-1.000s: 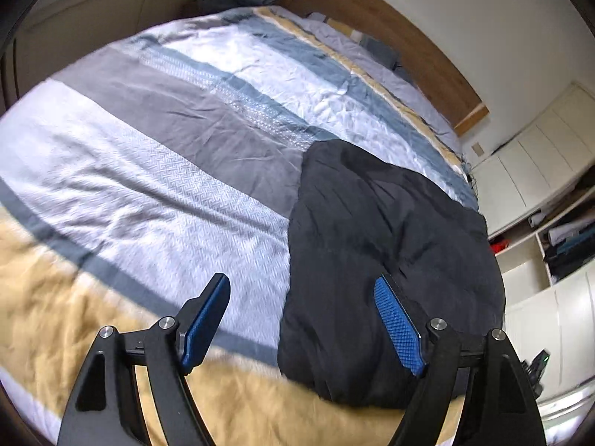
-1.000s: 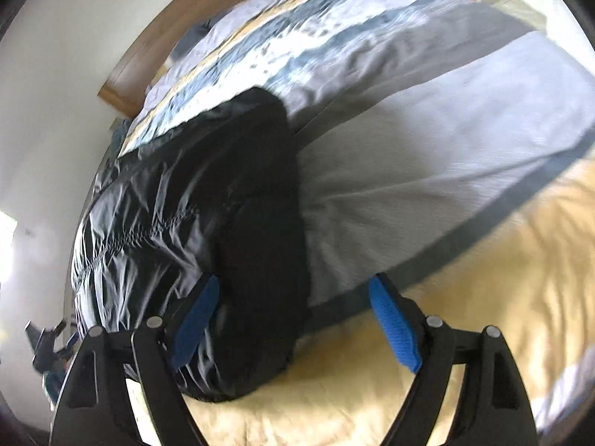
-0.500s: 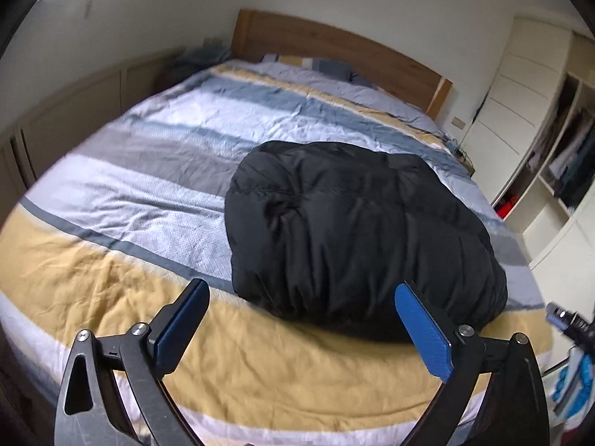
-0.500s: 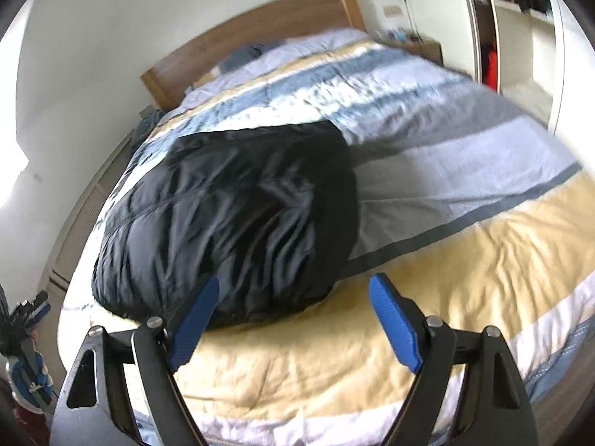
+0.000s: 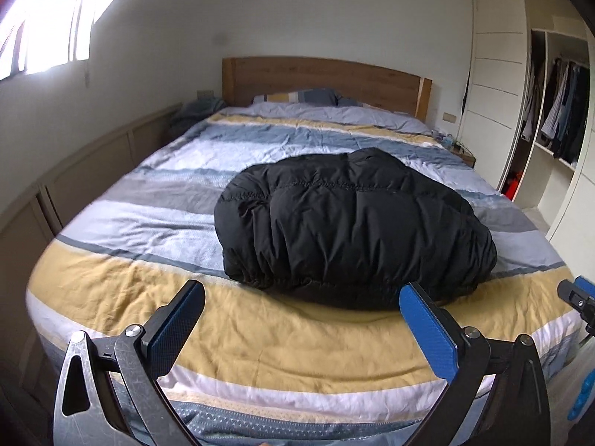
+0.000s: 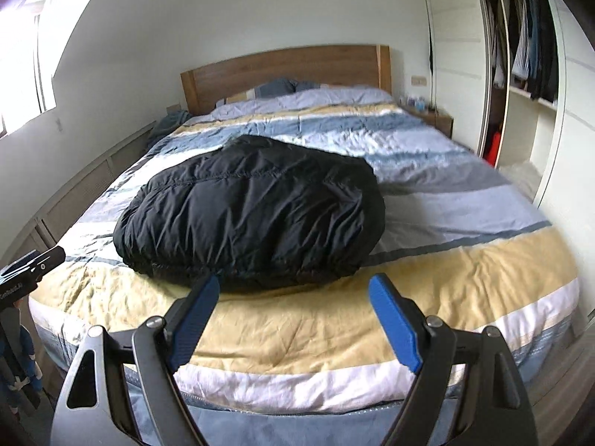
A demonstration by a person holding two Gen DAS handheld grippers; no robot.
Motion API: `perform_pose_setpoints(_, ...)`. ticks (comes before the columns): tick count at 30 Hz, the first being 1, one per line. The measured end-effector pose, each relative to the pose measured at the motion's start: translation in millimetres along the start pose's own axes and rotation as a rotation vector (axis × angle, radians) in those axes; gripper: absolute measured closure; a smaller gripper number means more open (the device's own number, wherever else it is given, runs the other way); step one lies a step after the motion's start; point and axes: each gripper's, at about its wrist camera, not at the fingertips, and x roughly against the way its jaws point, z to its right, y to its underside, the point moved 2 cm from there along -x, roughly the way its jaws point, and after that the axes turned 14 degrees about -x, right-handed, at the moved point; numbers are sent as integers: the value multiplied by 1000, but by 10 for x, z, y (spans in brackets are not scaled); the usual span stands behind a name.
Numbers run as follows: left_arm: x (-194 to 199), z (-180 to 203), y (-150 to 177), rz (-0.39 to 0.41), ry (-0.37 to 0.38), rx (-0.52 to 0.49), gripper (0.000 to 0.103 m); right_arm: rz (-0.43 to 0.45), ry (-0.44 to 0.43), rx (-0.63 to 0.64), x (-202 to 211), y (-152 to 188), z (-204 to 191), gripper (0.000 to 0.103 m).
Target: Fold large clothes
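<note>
Lying folded ahead of both claws, the black jacket [image 5: 353, 226] looks finished, so the left gripper [image 5: 301, 330] and right gripper [image 6: 293, 319], both spread and empty, need only pull away.

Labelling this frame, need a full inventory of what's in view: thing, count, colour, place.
puffy jacket: 1, black, folded bundle lying on the bed near its foot
bed: 1, striped blue, grey, white and yellow cover, centre of room
headboard: 1, brown wood, against far wall
pillow: 1 visible, blue and yellow, by the headboard
wardrobe: 1, white, open with hanging clothes, right side
window: 1, bright, left wall
left gripper: 1, blue pads, open, empty
right gripper: 1, blue pads, open, empty
</note>
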Motion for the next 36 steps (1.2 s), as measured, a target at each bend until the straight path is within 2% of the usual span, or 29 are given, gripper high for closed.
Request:
perform_pose_setpoints(3,170,104,11,43,-34,-20,1,46,17,16,168,49,-60,20)
perform_pose_setpoints(5,248,158,15,64,-26,-32,0,75,24,28,270,64,-91,20)
perform_pose_setpoints(10,381,237,45,90,-43,-28,1,139,56,60,471,77,-151,20)
perform_pose_setpoints(16,464,282,33,117,-58,-45,1,187,52,88,610,58,-213,20)
perform_pose_setpoints(24,423,274,47,103,-47,-31,1,184,48,112,559,57,-271,20)
perform_pose_setpoints(31,218,302,97,56,-9,-30,0,144,61,106,375,68,-228,20)
perform_pose_setpoints(36,67,286,168,20,-12,-22,0,107,76,93,193,79,-166,20)
